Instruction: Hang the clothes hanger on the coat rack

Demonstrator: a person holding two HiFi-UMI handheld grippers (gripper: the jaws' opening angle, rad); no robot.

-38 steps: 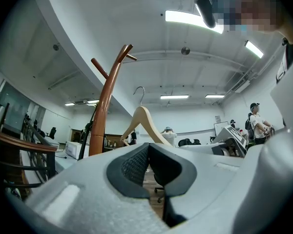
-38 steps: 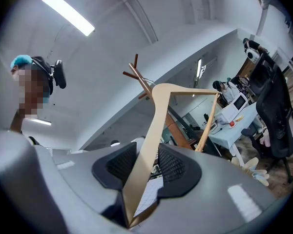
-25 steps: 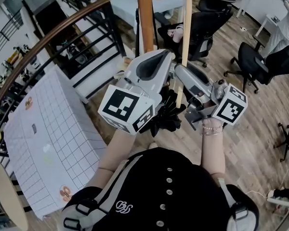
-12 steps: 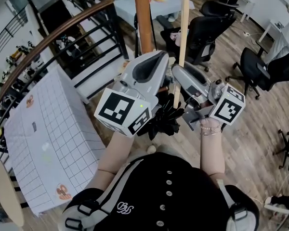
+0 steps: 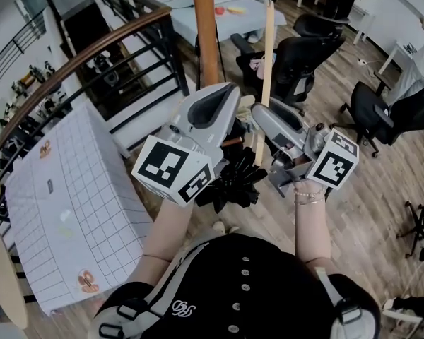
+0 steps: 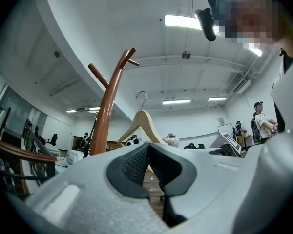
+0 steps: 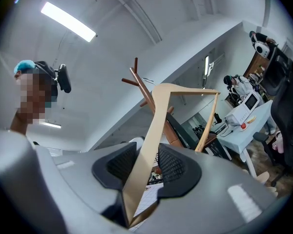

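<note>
Right tongs: I see the right tongs (image 7: 147,152) pinching one sloping arm of the clothes hanger (image 7: 158,116), with a dark ribbed pad on each side of the pale wood.
Left tongs: in their own view the left tongs (image 6: 147,149) have their pads pressed together at the tips, and I see nothing between them.
Hanger, place: it is up in the air in front of me. In the head view it runs as a pale strip up from the right tongs (image 5: 260,119), just to the right of the coat rack (image 5: 205,34).
Hanger, hook: from the left gripper view the metal hook (image 6: 142,96) stands upright and free. It is right of the rack's brown pole and lower than the forked pegs (image 6: 128,57), resting on none of them.
Hanger, contact with pole: I cannot tell from any view whether the wood touches the pole.
Tongs, pose: both point up and away from me, side by side, with the left tongs (image 5: 230,89) nearest the pole. Their marker cubes (image 5: 173,169) face my camera.
Surroundings: a white gridded worktop (image 5: 71,182) lies to the left below a curved stair railing (image 5: 78,55). Black office chairs (image 5: 304,41) stand on the wooden floor (image 5: 381,189) to the right.
</note>
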